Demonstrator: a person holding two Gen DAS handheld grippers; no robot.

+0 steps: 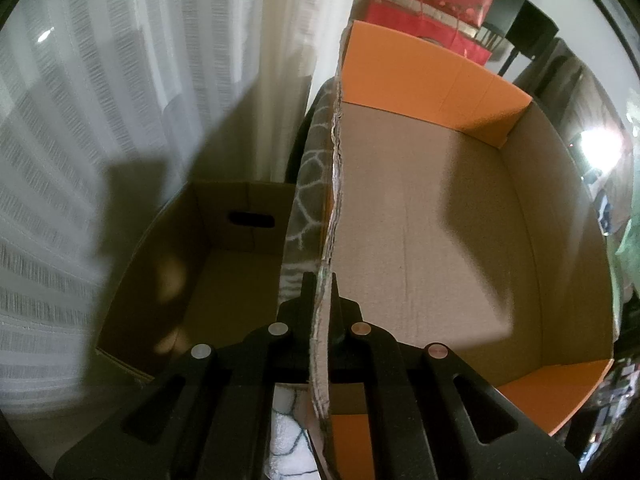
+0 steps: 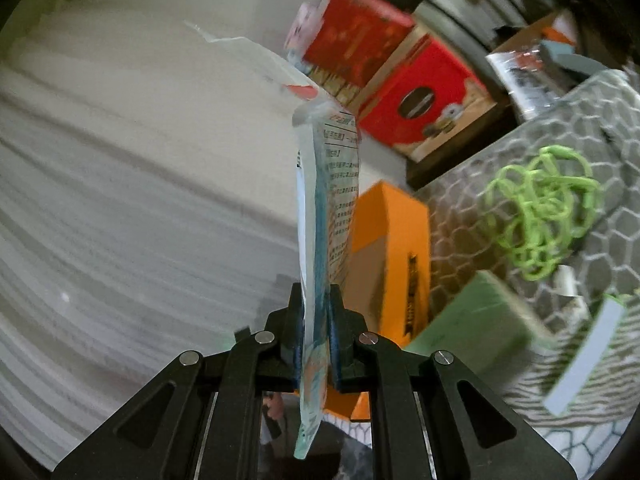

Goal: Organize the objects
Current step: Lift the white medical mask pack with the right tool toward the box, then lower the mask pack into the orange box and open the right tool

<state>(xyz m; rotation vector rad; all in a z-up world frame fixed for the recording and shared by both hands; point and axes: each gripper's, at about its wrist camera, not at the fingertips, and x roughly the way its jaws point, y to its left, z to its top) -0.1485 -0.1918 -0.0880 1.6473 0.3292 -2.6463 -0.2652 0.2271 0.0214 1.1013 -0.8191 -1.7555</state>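
- Left gripper (image 1: 323,280) jaws clamp the cardboard box (image 1: 420,220) wall at its torn rim.
- Right gripper (image 2: 315,292) jaws pinch a printed plastic packet (image 2: 328,184) edge-on, raised above the patterned surface (image 2: 472,216).

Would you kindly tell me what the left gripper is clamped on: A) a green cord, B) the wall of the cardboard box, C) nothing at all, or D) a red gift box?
B: in the left wrist view the left gripper has its fingers shut on the ragged top edge of the cardboard box wall.
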